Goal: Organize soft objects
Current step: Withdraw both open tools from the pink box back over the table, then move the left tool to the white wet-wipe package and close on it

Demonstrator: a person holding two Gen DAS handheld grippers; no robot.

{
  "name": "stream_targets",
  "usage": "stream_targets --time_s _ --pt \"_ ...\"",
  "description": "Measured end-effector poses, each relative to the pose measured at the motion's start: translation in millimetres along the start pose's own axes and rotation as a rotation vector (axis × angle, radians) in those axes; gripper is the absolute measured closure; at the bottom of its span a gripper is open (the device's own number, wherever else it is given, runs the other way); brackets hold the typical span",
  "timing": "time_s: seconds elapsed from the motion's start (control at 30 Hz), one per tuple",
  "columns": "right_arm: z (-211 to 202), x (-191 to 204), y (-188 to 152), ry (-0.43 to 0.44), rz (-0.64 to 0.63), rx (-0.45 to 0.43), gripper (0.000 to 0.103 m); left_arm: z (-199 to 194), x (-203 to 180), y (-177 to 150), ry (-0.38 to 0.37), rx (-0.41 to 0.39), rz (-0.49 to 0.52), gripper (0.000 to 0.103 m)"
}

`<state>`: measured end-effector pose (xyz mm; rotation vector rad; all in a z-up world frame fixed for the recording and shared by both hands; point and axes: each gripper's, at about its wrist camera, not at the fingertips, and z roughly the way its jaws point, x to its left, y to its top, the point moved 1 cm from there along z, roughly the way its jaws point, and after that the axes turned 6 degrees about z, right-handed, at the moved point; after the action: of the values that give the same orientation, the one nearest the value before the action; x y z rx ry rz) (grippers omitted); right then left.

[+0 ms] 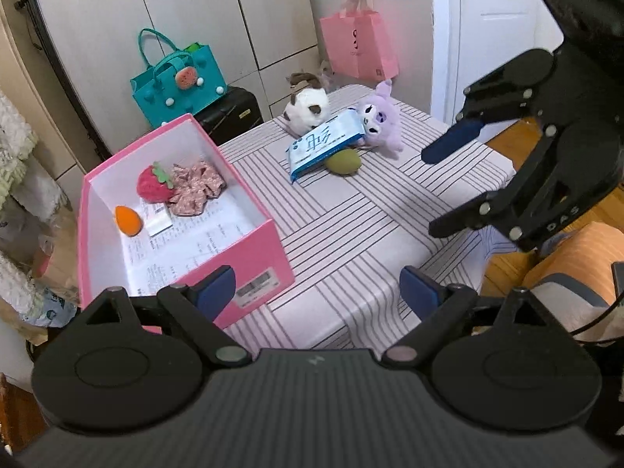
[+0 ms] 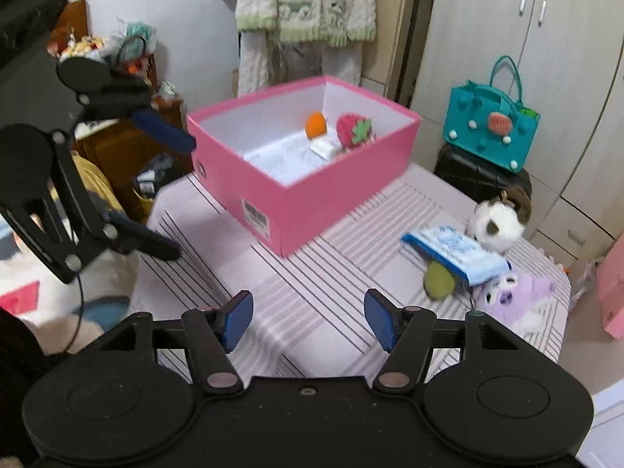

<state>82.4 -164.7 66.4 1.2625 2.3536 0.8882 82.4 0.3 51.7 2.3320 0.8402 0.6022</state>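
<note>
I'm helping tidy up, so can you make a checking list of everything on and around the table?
Surface: striped tablecloth, mostly bare.
Job's things: pink box holds strawberry plush, orange sponge, scrunchie; on the cloth lie white plush, purple plush, tissue pack, green sponge.
Clutter: paper slip in box.
Grippers: left gripper open, empty; right gripper open, empty.
Cables: black cable below the left gripper.
Surroundings: teal bag, pink bag, wardrobe.

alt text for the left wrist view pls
An open pink cardboard box on a striped tablecloth holds a red strawberry plush, orange egg-shaped sponge and floral scrunchie. Both black grippers, left and right, hover open, empty.
</note>
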Motion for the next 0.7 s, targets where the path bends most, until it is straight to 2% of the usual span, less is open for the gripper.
stream_targets --time_s 0.13,0.23,0.33,0.47,0.53,0.7 --pt "6 -9 -14 0.000 0.010 0.017 0.034 12 -3 -5 -0.044 -0.006 -0.047 0.012" --pt "9 -15 -25 -0.015 0.017 -0.001 0.034 21 -3 -9 -0.050 -0.018 -0.086 0.012" --pt "13 -24 -33 -0.020 0.044 -0.038 0.034 33 0 -8 -0.072 -0.037 -0.165 0.012" --pt "20 -46 -34 -0.023 0.067 -0.086 0.034 53 6 1 -0.188 -0.050 -0.302 0.012" --pt "22 -61 -32 -0.037 0.094 -0.114 0.034 61 4 10 -0.217 -0.070 -0.320 0.012" --pt "27 -88 -35 -0.133 0.090 -0.224 0.034 73 4 35 -0.229 -0.143 -0.338 0.013"
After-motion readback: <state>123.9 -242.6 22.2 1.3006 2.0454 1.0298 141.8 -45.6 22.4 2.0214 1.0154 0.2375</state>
